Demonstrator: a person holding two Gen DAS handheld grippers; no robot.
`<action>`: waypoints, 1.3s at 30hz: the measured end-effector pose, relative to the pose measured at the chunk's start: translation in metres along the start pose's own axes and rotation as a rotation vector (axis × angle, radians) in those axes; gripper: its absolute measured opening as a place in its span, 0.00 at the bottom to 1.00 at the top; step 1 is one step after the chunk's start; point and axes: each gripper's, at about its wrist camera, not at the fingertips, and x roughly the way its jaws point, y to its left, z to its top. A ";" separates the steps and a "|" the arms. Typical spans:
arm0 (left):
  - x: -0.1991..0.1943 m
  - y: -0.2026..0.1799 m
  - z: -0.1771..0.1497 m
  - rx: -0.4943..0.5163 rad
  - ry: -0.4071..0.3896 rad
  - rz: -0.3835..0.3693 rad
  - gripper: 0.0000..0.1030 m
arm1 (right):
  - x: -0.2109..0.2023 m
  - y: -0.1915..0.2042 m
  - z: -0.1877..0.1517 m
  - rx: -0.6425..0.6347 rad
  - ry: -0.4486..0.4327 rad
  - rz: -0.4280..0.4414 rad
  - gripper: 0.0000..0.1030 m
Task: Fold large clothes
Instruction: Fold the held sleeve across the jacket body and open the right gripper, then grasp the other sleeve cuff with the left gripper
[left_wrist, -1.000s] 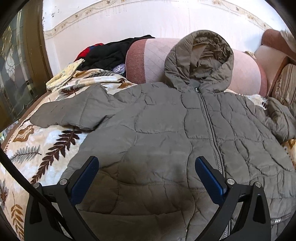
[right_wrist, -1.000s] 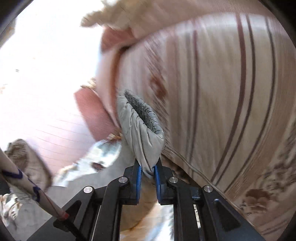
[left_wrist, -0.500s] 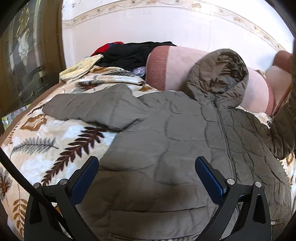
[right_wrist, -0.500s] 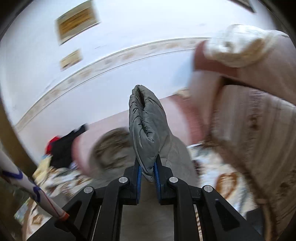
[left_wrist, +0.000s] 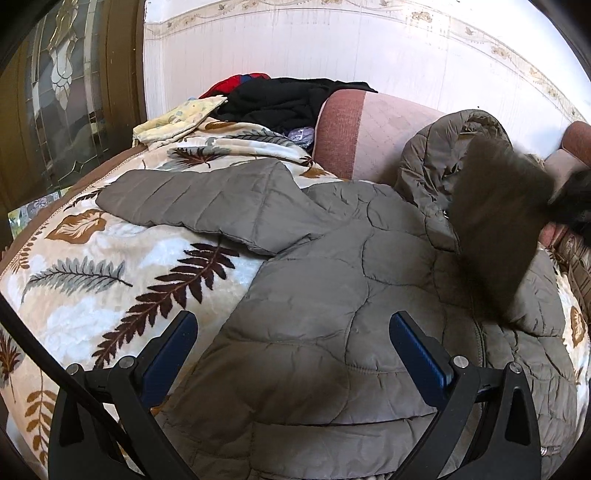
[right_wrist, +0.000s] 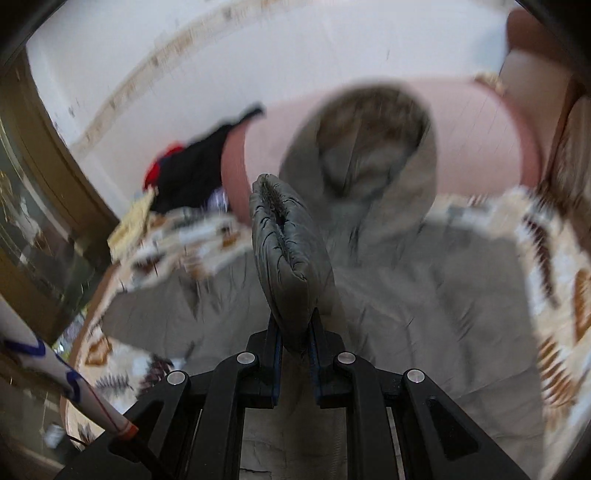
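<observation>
Grey quilted jacket lies face up across the leaf-print blanket, hood against the pink bolster; the left tool hovers above its hem, fingers apart. Right wrist view: right tool clamped on the sleeve cuff.

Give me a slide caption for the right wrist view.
Right tool shut on the grey jacket's sleeve cuff, held above the jacket spread on the leaf-print blanket.
</observation>
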 end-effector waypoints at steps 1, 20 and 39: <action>0.001 -0.001 0.000 0.001 0.002 0.000 1.00 | 0.020 -0.001 -0.009 0.003 0.034 -0.010 0.13; 0.020 -0.023 -0.007 0.052 0.048 0.010 1.00 | 0.018 -0.094 -0.006 -0.005 0.018 -0.245 0.57; 0.020 -0.028 -0.011 0.066 0.107 0.021 1.00 | -0.001 -0.107 -0.084 0.013 0.170 -0.178 0.62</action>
